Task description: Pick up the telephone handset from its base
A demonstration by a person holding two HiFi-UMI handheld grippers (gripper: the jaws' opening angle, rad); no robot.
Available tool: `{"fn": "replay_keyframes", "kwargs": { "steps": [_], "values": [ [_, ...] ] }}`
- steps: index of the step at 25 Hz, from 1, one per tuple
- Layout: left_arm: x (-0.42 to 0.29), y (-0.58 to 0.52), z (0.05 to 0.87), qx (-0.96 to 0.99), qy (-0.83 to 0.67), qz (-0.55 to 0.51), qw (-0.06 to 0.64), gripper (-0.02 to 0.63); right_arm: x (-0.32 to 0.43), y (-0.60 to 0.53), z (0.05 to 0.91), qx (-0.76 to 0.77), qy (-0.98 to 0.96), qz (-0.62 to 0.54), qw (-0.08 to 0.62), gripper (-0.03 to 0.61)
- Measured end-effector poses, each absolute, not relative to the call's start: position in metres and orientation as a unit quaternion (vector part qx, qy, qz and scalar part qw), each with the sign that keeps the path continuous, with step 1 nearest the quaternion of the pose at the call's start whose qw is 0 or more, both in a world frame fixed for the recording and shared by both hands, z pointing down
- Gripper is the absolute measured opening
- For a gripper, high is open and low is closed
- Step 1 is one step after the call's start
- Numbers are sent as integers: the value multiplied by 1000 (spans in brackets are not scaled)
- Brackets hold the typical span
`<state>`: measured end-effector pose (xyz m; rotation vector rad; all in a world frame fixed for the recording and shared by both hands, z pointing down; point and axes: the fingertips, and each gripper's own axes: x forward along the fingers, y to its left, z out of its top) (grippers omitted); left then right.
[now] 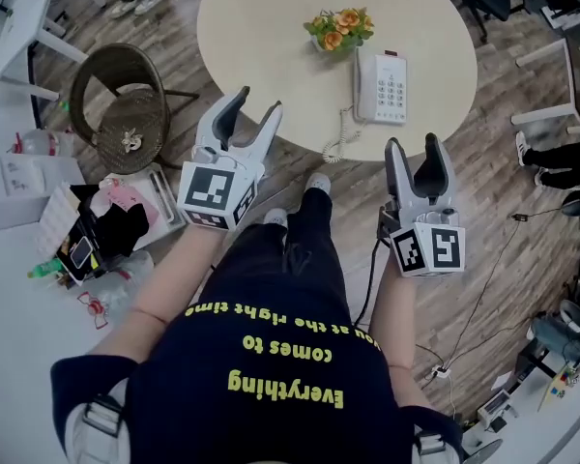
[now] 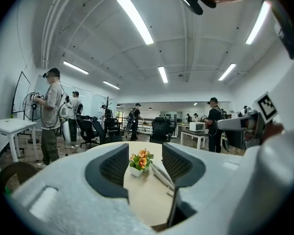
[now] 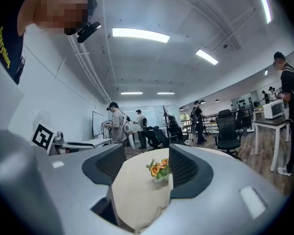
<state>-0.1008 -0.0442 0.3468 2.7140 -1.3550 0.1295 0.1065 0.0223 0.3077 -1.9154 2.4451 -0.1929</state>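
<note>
The white telephone (image 1: 383,87) lies on the round beige table (image 1: 261,27), its handset (image 1: 363,87) resting along the base's left side and a coiled cord (image 1: 340,135) trailing over the near edge. Both grippers hover short of the table's near edge, apart from the phone. My left gripper (image 1: 254,106) is open with nothing in it; in the left gripper view (image 2: 144,155) the flower pot (image 2: 139,161) and the telephone (image 2: 162,174) show between its jaws. My right gripper (image 1: 413,147) is open and empty too, and in its own view (image 3: 147,163) the cord (image 3: 148,222) hangs below.
A small pot of orange flowers (image 1: 339,29) stands left of and beyond the phone. A wicker chair (image 1: 122,104) sits left of the table, with boxes and clutter (image 1: 77,222) on the floor beside it. Cables (image 1: 483,288) run across the floor at right. People and office chairs fill the room beyond.
</note>
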Motion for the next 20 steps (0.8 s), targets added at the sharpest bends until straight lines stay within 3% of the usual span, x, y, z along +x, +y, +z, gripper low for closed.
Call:
{"fn": "replay_keyframes", "kwargs": {
  "steps": [20],
  "values": [
    [-11,-190,337,856,-513,48,44,213,181,-153,304,-522,850,-66,21,310]
  ]
}}
